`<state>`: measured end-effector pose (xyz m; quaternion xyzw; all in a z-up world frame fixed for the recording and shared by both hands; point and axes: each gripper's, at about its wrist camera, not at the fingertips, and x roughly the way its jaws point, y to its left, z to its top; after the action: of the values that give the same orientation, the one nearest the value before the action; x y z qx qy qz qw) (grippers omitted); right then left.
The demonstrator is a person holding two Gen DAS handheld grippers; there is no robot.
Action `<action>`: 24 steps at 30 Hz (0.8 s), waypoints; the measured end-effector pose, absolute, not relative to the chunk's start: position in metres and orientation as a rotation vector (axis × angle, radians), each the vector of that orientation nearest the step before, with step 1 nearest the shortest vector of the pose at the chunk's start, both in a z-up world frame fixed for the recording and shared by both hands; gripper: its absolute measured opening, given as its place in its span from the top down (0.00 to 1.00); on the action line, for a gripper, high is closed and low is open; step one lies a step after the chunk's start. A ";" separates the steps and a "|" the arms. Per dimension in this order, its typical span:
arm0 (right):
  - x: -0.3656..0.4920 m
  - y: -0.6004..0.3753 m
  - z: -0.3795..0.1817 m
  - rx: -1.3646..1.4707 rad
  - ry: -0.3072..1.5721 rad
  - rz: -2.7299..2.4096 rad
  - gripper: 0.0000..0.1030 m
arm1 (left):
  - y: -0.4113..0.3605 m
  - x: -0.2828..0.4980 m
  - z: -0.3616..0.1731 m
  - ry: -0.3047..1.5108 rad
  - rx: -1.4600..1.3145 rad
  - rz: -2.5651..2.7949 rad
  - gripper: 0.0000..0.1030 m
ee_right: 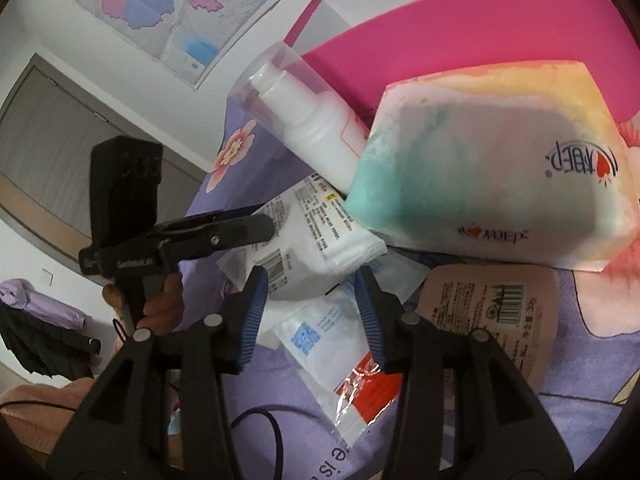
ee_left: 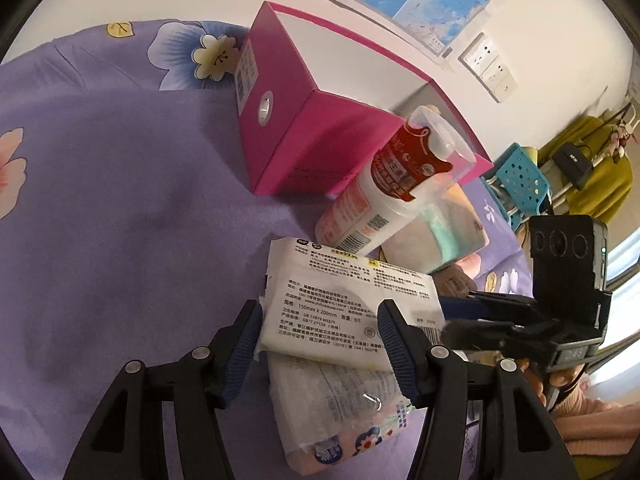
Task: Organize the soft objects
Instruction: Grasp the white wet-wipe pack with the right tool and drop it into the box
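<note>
White wipes packet (ee_left: 344,304) lies atop a floral tissue pack (ee_left: 344,408).

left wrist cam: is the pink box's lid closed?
No: the pink box stands open on the purple bedsheet, its white inside showing, with the white bottle leaning against its front wall.

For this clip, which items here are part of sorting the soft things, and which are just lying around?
Part of the job:
- white wipes pack, between the left tongs
- pastel tissue pack
- clear-wrapped packet, in front of the right tongs
- floral packet
- pink box

Just lying about:
- white bottle
- beige pouch
- wall map
- blue basket
</note>
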<state>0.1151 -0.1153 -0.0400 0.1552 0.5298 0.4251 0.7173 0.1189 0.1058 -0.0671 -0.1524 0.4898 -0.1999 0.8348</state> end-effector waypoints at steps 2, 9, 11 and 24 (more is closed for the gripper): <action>0.113 -0.114 -0.039 0.321 1.162 0.939 0.54 | 0.104 0.112 -0.063 1.022 -0.308 -0.422 0.43; 0.105 -0.114 -0.030 0.260 1.091 0.944 0.68 | 0.088 0.084 -0.044 0.964 -0.228 -0.402 0.45; 0.101 -0.114 -0.024 0.236 1.068 0.944 0.69 | 0.086 0.078 -0.038 0.947 -0.223 -0.398 0.45; 0.083 -0.132 0.040 0.159 0.880 0.981 0.80 | 0.072 0.055 0.017 0.798 -0.183 -0.423 0.50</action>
<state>0.0829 -0.1319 0.0400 0.0736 0.4084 0.4555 0.7876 0.0546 0.0722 0.0175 -0.0882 0.3850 -0.2043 0.8957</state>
